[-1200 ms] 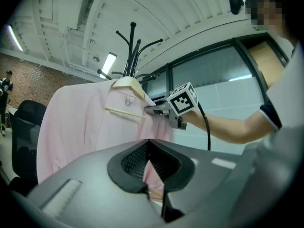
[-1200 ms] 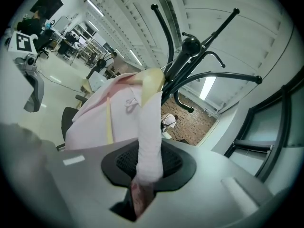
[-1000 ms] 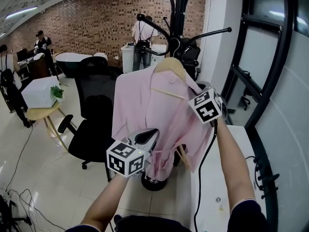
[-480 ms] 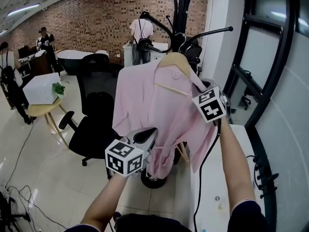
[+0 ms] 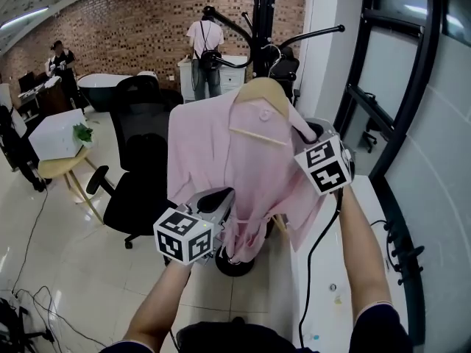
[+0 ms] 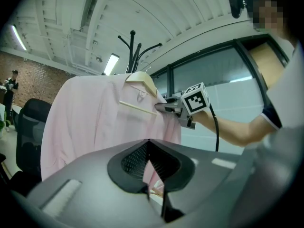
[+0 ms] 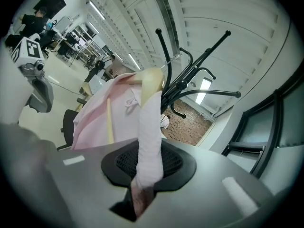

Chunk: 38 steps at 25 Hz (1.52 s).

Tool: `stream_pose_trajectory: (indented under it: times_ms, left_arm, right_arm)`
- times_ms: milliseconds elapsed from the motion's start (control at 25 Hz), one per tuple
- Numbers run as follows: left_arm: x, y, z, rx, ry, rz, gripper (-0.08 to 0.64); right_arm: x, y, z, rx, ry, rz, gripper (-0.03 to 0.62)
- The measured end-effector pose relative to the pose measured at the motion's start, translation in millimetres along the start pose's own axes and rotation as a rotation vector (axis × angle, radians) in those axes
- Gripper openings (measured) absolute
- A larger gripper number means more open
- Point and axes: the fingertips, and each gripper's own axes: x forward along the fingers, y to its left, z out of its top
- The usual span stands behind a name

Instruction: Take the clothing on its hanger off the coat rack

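Note:
A pink garment (image 5: pixel 221 145) hangs on a wooden hanger (image 5: pixel 257 94) next to the black coat rack (image 5: pixel 263 6). The hanger's metal hook sits close to a rack arm; I cannot tell whether it still rests on it. My right gripper (image 5: pixel 300 132) is shut on the hanger's right shoulder, cloth and all; in the right gripper view the pink sleeve (image 7: pixel 147 127) runs straight into the jaws. My left gripper (image 5: pixel 229 194) is level at the garment's lower front. Its jaws are drawn together with a sliver of pink cloth (image 6: pixel 146 158) between them.
A black office chair (image 5: pixel 143 145) stands left of the rack. A white counter (image 5: pixel 324 271) and a black-framed glass wall (image 5: pixel 390 123) close off the right. Cables (image 5: pixel 29 300) lie on the floor at lower left. People (image 5: pixel 202 46) stand far back by the brick wall.
My right gripper has carried the hanger and garment a little to the right, away from the rack's pole. The left gripper has kept its place at the cloth.

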Motion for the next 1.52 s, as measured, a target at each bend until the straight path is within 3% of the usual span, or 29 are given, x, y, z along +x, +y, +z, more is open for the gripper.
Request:
stream_pose_trajectory:
  times_ms: [440,720,1120,1520]
  left_arm:
    - [-62.8,3.4,7.8,0.016,0.006,-0.055,0.009]
    - [-111.9,5.3,2.6,0.018,0.018,-0.045,0.009]
    - [-187.6,25.3,-8.7,0.02,0.046,0.033,0.009]
    - [-275.5,85.7,-2.7,0.025,0.03,0.188,0.009]
  right_arm:
    - [-55.8,59.9,5.3,-0.027,0.077,-0.042,0.063]
    - [-86.2,108.7,21.2,-0.006,0.097,-0.025,0.063]
    - [-92.9,172.8,66.3,0.04,0.056,0.032,0.063]
    - [-53.4,240.2,141.4,0.035,-0.03,0.12,0.063]
